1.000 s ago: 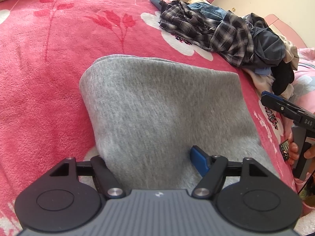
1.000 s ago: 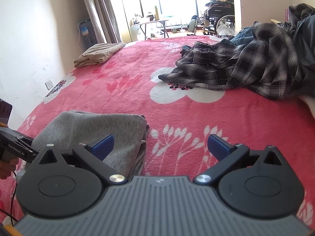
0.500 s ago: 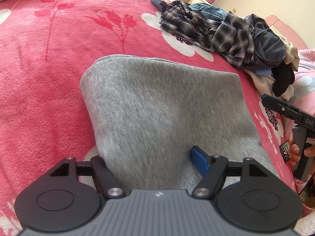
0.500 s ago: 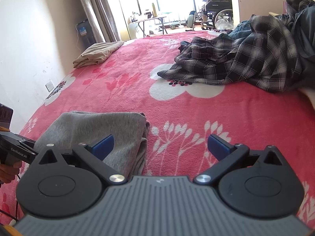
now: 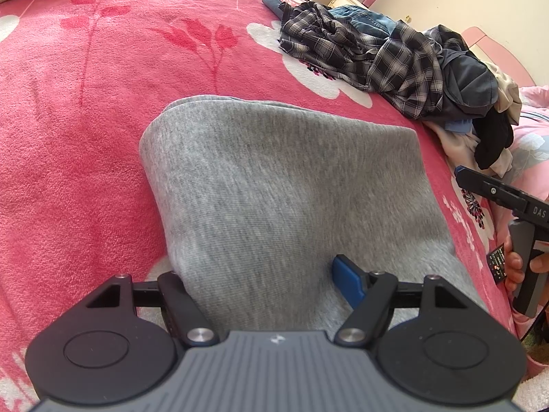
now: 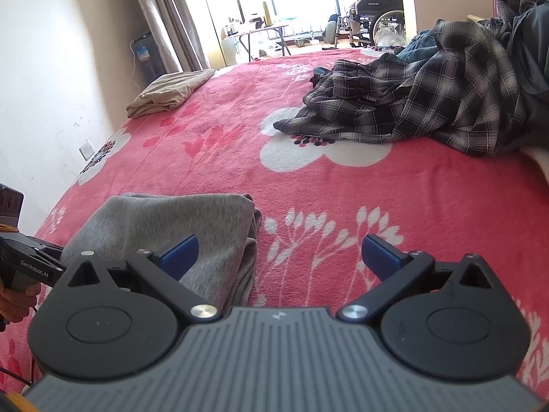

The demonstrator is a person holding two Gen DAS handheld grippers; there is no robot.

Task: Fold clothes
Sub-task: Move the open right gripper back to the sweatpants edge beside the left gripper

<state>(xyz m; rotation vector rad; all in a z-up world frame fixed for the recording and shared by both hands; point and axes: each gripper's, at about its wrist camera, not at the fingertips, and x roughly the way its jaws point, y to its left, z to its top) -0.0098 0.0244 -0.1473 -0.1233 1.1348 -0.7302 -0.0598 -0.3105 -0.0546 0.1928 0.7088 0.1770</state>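
Lying lengthwise away from the wide-apart left fingers (image 5: 346, 279), folded grey garment (image 5: 288, 189).

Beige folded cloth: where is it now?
Right wrist view: beige folded cloth lies upper left on the red blanket, near the curtain, beyond the grey garment.

The right claw (image 6: 278, 254) stands wide open over the red flowered bed (image 6: 343, 189), nothing between its blue pads (image 6: 377, 252). Its left pad hangs over the folded grey garment (image 6: 164, 219), which lies flat. At the left edge a hand (image 6: 15, 300) holds the left claw (image 6: 31, 261). Farther off lie a plaid shirt (image 6: 411, 103) and a folded beige cloth (image 6: 168, 91).
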